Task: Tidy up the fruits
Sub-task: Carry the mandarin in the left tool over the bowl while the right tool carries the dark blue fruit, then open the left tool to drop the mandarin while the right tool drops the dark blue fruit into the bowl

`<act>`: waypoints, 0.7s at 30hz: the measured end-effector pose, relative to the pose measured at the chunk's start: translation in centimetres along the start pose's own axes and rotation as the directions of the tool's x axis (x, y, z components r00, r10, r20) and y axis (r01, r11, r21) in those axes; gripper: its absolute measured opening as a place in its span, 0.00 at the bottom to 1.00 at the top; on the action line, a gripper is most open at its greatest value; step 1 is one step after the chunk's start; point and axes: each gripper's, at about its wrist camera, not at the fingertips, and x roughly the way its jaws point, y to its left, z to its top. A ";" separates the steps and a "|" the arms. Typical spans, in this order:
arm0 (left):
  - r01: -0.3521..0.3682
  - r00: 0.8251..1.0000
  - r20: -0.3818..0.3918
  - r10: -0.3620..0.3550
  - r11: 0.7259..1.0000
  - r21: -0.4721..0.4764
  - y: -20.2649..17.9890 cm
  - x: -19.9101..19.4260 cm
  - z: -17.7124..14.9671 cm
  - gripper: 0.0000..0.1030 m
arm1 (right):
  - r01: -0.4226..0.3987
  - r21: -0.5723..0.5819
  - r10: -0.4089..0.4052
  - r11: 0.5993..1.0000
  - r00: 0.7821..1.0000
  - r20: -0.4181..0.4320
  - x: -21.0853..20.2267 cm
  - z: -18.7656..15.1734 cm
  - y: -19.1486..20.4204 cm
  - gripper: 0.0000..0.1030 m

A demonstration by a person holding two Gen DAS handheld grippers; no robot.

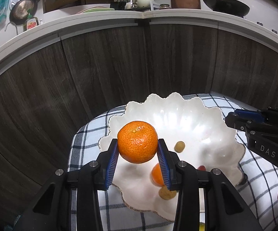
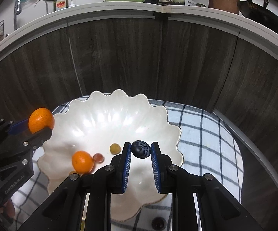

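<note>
Left claw: the left claw (image 1: 138,150) is clamped on a large mandarin (image 1: 137,142), its blue pads (image 1: 113,165) pressing both sides of the fruit; it holds the fruit in the air above the near-left rim of the bowl.
Right claw: the right claw (image 2: 141,150) is nearly closed, pinching a dark blueberry (image 2: 141,149) between its fingertips, over the inside of the bowl toward its right side.
Bowl: a white scalloped bowl (image 2: 108,115) sits on a blue-and-white checked cloth (image 2: 206,134) that covers the surface.
Fruit in the bowl: a smaller mandarin (image 2: 82,161) lies on the bowl's floor, with a small reddish fruit (image 2: 98,157) touching it and a small yellow-brown round fruit (image 2: 115,148) a little apart.
Fourth piece: another small tan fruit (image 1: 167,192) lies near the bowl's near edge, just beside the smaller mandarin.
Outside the bowl: a dark reddish fruit (image 2: 158,223) rests on the cloth just in front of the bowl.
Background: dark wood-grain cabinet fronts (image 2: 119,57) rise behind the cloth.
</note>
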 end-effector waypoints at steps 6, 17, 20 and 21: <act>-0.006 1.000 -0.030 0.006 1.000 -0.003 0.4 1.7 0.6 0.39 | 0.017 0.039 -0.016 0.999 0.999 -0.044 1.8 0.7 -0.8 0.22; -0.006 0.995 -0.103 0.006 1.000 0.000 0.1 4.1 1.3 0.41 | 0.023 0.106 -0.010 0.994 0.992 -0.129 4.3 0.8 -1.9 0.22; -0.041 0.997 -0.069 0.042 0.999 0.014 -0.2 3.5 1.4 0.65 | 0.025 0.124 -0.009 0.992 0.992 -0.126 4.2 1.0 -2.2 0.24; -0.052 0.997 -0.050 0.053 0.999 0.017 -0.3 3.1 1.4 0.72 | 0.025 0.127 -0.010 0.992 0.992 -0.123 4.1 1.0 -2.3 0.25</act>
